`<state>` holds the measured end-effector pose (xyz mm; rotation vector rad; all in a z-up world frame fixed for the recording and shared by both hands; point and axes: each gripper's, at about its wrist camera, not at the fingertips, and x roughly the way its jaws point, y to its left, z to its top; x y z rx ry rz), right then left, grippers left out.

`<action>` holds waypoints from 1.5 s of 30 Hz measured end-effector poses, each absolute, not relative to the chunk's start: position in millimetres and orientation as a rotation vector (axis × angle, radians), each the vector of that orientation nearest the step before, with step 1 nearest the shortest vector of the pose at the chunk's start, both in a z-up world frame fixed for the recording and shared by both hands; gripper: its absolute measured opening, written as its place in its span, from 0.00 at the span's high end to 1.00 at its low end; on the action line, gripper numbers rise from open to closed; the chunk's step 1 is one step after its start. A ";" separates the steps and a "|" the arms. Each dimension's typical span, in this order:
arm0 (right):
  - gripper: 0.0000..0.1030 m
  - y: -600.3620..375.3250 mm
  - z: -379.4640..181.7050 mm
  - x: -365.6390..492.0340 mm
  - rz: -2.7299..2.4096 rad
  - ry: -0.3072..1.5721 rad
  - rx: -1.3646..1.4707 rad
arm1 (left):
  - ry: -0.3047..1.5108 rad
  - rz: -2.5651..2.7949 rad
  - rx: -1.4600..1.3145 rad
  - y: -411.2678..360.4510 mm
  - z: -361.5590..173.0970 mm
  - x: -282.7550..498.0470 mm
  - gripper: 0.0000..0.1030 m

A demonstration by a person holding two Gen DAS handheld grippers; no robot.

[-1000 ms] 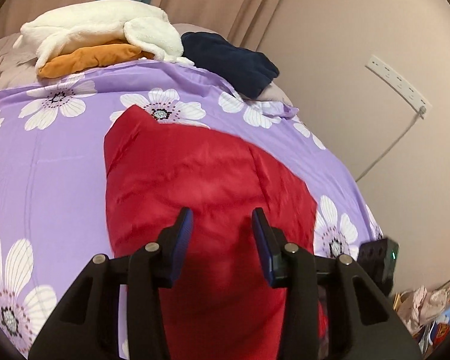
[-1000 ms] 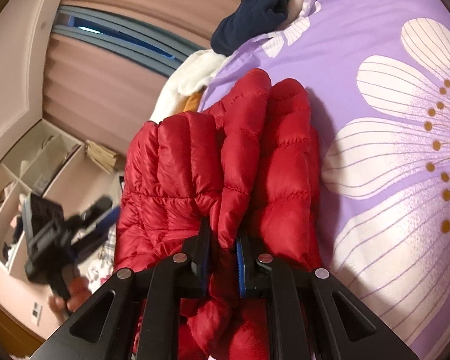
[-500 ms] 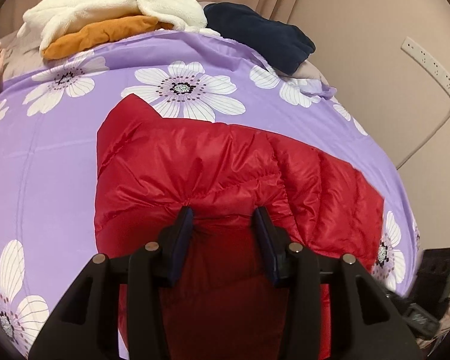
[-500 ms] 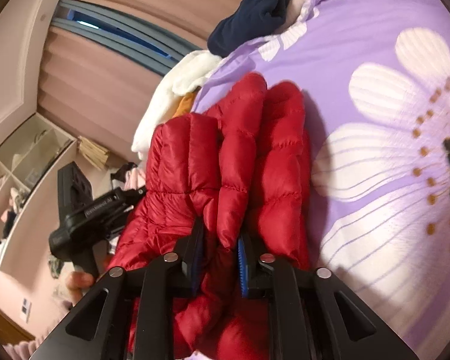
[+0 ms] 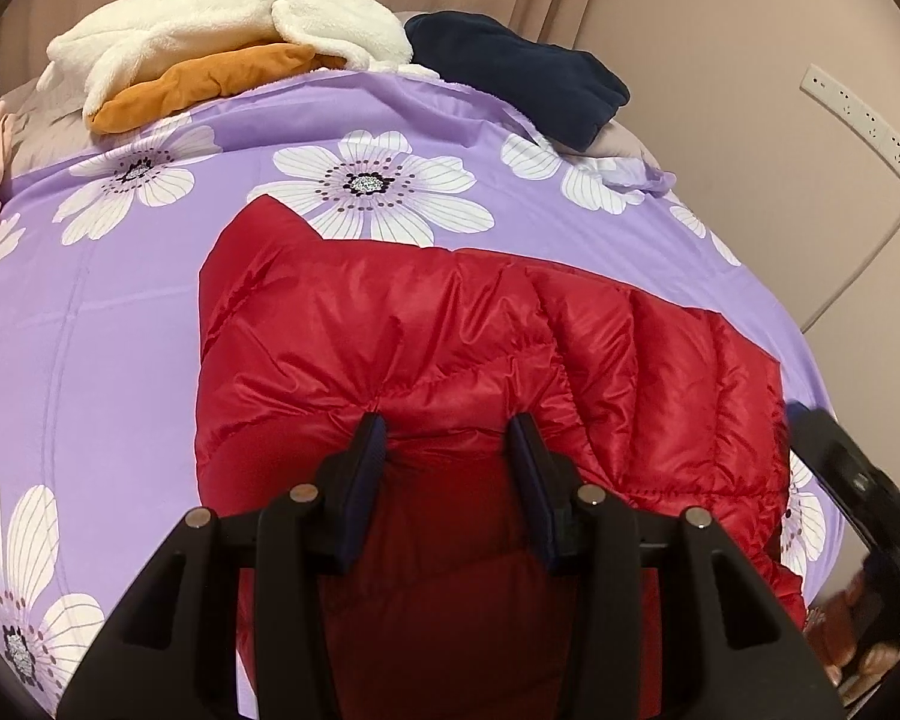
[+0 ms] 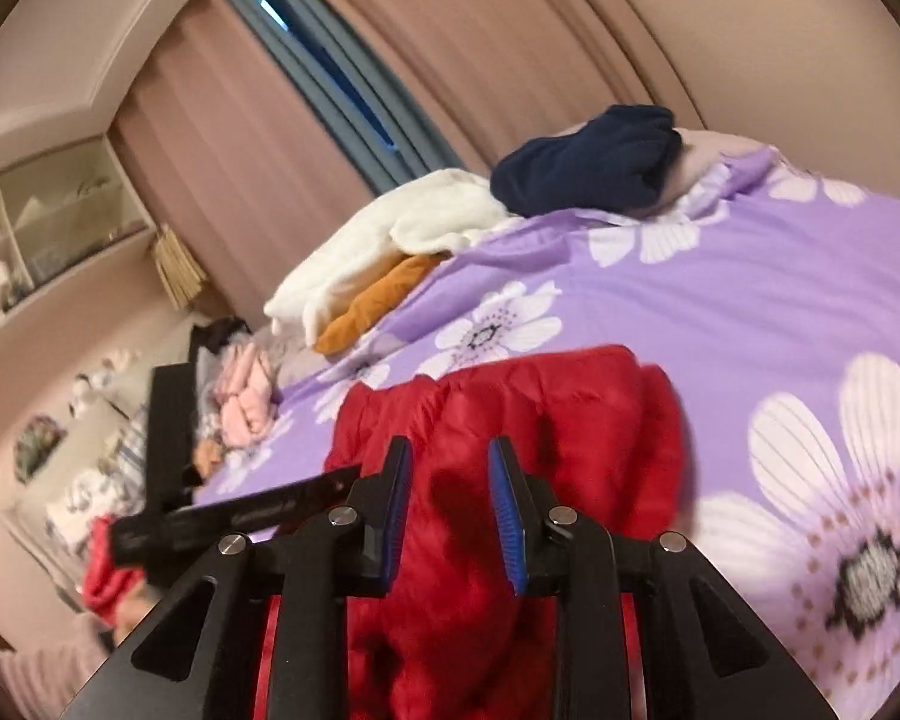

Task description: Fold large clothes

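Left wrist view: left gripper (image 5: 447,438) pinches a bunched ridge of the red down jacket (image 5: 510,348), folded over on the purple bedspread (image 5: 120,312).
Right wrist view: right gripper (image 6: 450,468), jaws opening, empty above the jacket; further folding likely remains.

right gripper (image 6: 450,510) opening off red jacket (image 6: 570,420) fold, apparently lifted, rolled upright

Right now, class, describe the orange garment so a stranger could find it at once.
Start at the purple flowered bedspread and follow it to the far end by the curtains. There the orange garment lies under a fluffy white one; it is the only orange piece.
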<state>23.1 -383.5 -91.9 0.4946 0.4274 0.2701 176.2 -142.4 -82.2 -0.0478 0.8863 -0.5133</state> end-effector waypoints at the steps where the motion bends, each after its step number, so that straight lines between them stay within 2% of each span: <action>1: 0.72 -381.5 -92.8 28.9 0.269 0.434 0.489 | 0.886 -0.514 -0.049 -142.3 -82.5 176.5 0.58; 7: 0.75 -381.5 -124.7 63.4 0.209 0.585 0.448 | 0.889 -0.512 -0.052 -145.6 -86.5 178.4 0.59; 13: 0.77 -384.0 -140.2 61.9 0.192 0.596 0.435 | 0.886 -0.501 -0.036 -149.0 -87.6 176.9 0.59; 23: 0.78 -381.8 -133.6 60.8 0.177 0.610 0.451 | 0.854 -0.547 -0.126 -108.0 -57.1 119.6 0.58; 29: 0.77 -385.2 -124.8 48.7 0.164 0.600 0.469 | 0.876 -0.588 -0.151 -95.2 -67.0 82.2 0.58; 39: 0.75 -364.7 -85.3 5.0 0.214 0.503 0.402 | 0.890 -0.561 -0.099 -104.0 -80.1 75.4 0.55; 45: 0.75 -336.4 -90.3 -12.7 0.273 0.512 0.297 | 0.875 -0.553 -0.070 -107.9 -80.7 72.3 0.54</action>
